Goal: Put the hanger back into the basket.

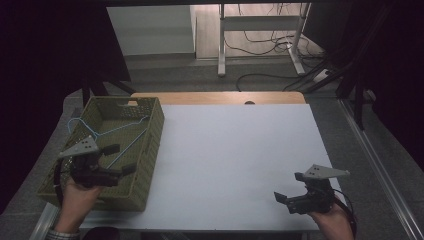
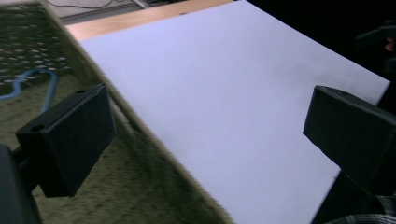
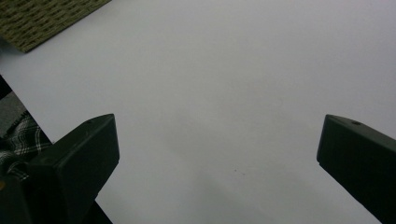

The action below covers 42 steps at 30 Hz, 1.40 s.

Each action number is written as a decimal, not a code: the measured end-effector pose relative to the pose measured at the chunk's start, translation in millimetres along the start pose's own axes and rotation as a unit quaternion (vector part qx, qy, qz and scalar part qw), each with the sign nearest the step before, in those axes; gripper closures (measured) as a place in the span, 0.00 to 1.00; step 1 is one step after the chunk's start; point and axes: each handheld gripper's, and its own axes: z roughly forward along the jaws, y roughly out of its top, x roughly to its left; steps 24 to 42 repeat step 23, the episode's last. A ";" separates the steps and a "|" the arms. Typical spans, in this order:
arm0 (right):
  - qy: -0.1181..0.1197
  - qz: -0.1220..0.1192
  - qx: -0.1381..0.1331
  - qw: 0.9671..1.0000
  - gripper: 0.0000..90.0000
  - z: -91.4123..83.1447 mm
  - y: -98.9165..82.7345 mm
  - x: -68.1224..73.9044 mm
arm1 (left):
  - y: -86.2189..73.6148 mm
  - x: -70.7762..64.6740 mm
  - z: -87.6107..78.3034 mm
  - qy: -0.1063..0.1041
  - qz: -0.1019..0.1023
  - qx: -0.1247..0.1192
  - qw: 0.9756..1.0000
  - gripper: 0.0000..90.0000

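Light-blue thin wire clothes hanger is lying flat on the floor of the olive-green woven plastic basket, hook end toward the far-left corner, long bar running diagonally toward the near right wall. Looks to me like the drop is done: hanger is in, nothing of it hangs over the rim that I can see.

My left claw sits over the near right part of the basket, just above the hanger's low end, jaws spread wide with nothing between them. In the left gripper view one jaw is over the basket interior, the other out over the white sheet, the blurred basket wall running between them. No contact with the hanger.

My right claw is parked at the near right corner of the bench, well apart from the basket, jaws also wide and empty, white surface under them.

Left to do, my guess: pull the left claw clear of the basket. No other loose items on the white-covered bench.

In the way: only the basket's right wall, close beside the left claw. Beyond the bench, a strip of bare wood edge, then grey floor with white desk legs and black cables. Not a concern.
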 end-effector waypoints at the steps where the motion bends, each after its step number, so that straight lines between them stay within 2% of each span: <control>1: 0.000 0.000 0.000 1.000 0.00 0.0 0.0 0.0 | 0.0 0.0 0.0 0.000 0.000 0.000 1.000 0.02; 4: -0.009 -0.002 0.001 1.000 0.00 -0.6 -2.0 -1.2 | -5.1 -9.0 4.9 -0.008 0.004 0.004 1.000 0.02; 10: -0.020 -0.006 0.006 1.000 0.00 -1.1 -4.8 -2.3 | -16.5 -22.7 14.3 -0.012 0.009 0.011 1.000 0.01; 13: -0.021 -0.005 0.008 1.000 0.00 -1.0 -6.2 -2.7 | -24.5 -29.4 19.8 0.005 0.024 0.027 0.999 0.00; 15: -0.024 -0.008 0.010 1.000 0.00 -0.7 -7.2 -3.2 | -30.8 -31.3 23.4 0.012 0.026 0.036 0.999 0.00; 20: -0.027 -0.014 0.016 0.999 0.00 2.9 -8.2 -2.3 | -42.0 -31.3 32.6 0.029 0.034 0.063 0.997 0.00; 23: -0.030 -0.021 0.017 0.999 0.00 4.8 -8.0 -0.6 | -43.1 -28.4 32.3 0.026 0.027 0.055 0.998 0.00; 42: -0.030 -0.021 0.017 0.999 0.00 4.8 -8.0 -0.6 | -43.1 -28.4 32.3 0.026 0.027 0.055 0.998 0.00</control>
